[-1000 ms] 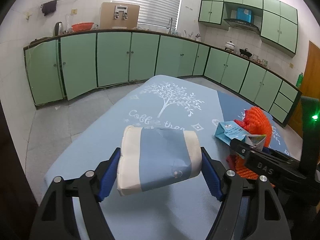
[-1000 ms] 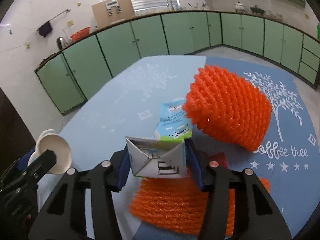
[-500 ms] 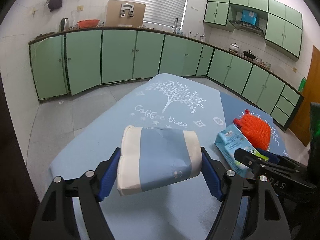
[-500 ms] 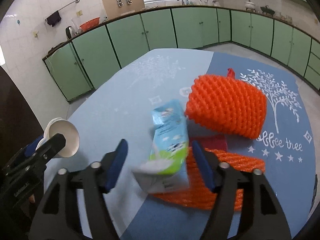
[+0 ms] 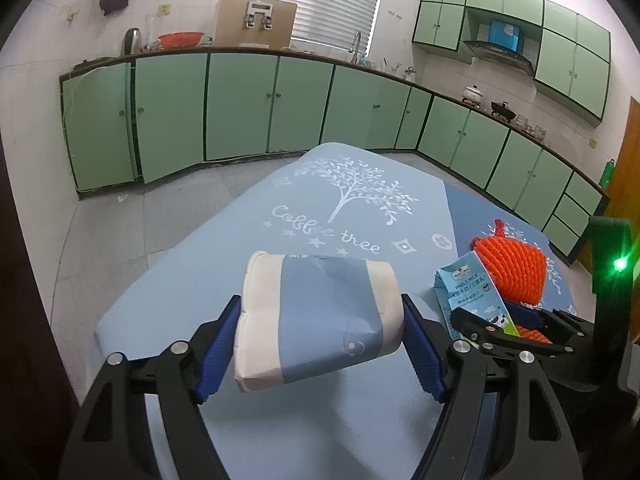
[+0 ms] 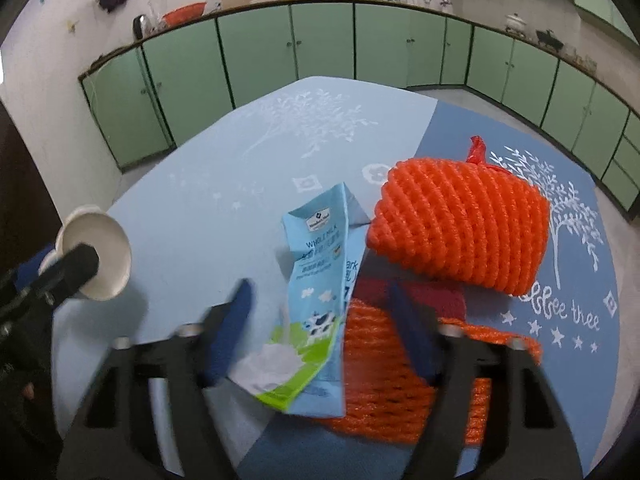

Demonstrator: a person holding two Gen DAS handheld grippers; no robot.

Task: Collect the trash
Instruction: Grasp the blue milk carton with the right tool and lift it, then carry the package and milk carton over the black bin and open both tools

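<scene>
My left gripper (image 5: 320,336) is shut on a white paper cup with a blue band (image 5: 320,312), held sideways above the near table edge. The cup's open mouth (image 6: 100,256) shows at the left of the right wrist view. A flattened blue milk carton (image 6: 316,308) lies on the table, partly over a flat orange foam net (image 6: 400,384). My right gripper (image 6: 320,312) hangs over it with its jaws closing. The carton lies between the blurred pads with a gap on each side. In the left wrist view the carton (image 5: 472,292) lies just past my right gripper (image 5: 516,328).
A puffed orange foam net (image 6: 460,224) stands behind the carton, and a dark red patch (image 6: 424,296) shows between the two nets. The table wears a blue cloth (image 5: 360,208) printed with a white tree. Green cabinets line the far walls.
The right gripper let go of the carton's end and opened. The carton dropped flat onto the table and net. The jaws now stand narrower around it. The left gripper kept still with the cup.
</scene>
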